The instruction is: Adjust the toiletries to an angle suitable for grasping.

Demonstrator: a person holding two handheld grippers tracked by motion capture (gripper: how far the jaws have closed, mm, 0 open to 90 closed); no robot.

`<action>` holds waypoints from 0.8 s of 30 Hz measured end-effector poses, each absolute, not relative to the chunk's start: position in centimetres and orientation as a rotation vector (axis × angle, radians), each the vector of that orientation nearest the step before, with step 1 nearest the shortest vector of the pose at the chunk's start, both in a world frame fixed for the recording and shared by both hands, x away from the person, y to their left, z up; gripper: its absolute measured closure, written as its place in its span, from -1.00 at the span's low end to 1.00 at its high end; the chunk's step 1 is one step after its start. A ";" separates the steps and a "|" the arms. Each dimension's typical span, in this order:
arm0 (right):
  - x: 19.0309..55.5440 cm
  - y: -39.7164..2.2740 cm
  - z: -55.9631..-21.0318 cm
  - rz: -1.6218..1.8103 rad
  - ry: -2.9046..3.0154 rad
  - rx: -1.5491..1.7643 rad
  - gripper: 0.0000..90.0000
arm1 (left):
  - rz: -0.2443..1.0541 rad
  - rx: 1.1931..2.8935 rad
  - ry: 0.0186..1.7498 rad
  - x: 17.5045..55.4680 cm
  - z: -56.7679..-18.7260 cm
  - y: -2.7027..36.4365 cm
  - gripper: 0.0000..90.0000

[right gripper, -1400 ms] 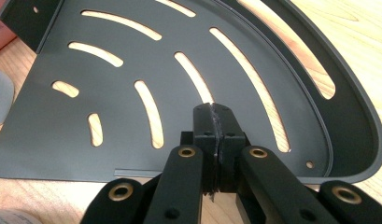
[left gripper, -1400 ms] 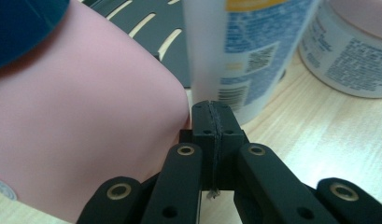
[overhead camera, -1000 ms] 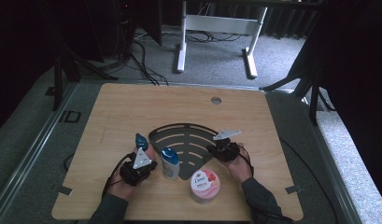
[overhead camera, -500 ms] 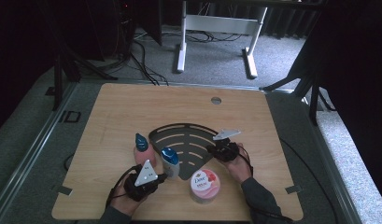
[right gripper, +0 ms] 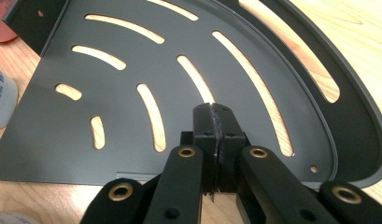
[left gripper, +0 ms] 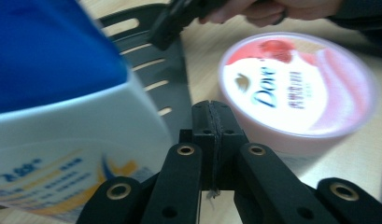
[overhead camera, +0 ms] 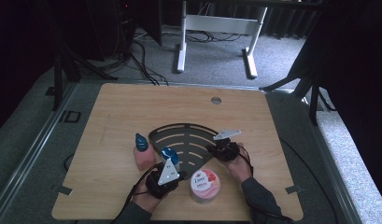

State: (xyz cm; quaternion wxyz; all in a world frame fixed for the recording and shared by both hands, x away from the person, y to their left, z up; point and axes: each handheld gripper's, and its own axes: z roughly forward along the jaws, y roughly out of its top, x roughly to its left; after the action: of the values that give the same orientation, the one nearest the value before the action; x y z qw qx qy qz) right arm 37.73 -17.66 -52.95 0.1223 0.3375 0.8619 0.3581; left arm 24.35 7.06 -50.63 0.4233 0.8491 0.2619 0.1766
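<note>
A black fan-shaped slotted rack (overhead camera: 188, 140) lies flat on the wooden table. At its left stand a pink bottle (overhead camera: 143, 153) with a blue cap and a white bottle (overhead camera: 170, 157) with a blue cap. A pink-lidded Dove jar (overhead camera: 205, 184) sits near the front edge. My left gripper (overhead camera: 175, 171) is shut and empty, low between the white bottle (left gripper: 62, 121) and the jar (left gripper: 296, 88). My right gripper (overhead camera: 210, 148) is also shut and empty, its tips (right gripper: 213, 114) just over the rack's (right gripper: 132, 60) near edge.
The table's (overhead camera: 132, 107) far half is bare wood with a round cable hole (overhead camera: 216, 100). A white desk frame (overhead camera: 216, 28) and cables lie on the floor beyond. The other hand's gripper (left gripper: 179, 18) shows at the top of the left gripper view.
My left gripper has moved right, from in front of the pink bottle to in front of the white bottle. The right hand has stayed put.
</note>
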 end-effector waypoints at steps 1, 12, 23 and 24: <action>37.7 -17.7 -52.9 1.046 2.515 0.985 0.99 | 0.431 2.113 0.667 24.4 -50.8 7.2 1.00; 37.7 -17.6 -53.0 1.043 2.522 0.978 0.99 | 0.456 2.111 0.752 24.7 -51.0 8.7 1.00; 37.7 -17.2 -53.0 1.050 2.531 0.961 0.99 | 0.514 2.083 0.709 25.7 -49.6 5.5 0.99; 37.7 -17.2 -53.0 1.049 2.530 0.968 0.99 | 0.526 2.083 0.718 25.7 -49.6 5.4 1.00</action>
State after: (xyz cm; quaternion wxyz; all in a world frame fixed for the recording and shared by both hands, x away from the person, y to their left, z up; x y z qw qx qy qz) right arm 37.68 -17.24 -53.04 0.1180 0.3307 0.8649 0.3586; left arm 25.70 5.44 -49.64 0.4242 0.8327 0.2871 0.2103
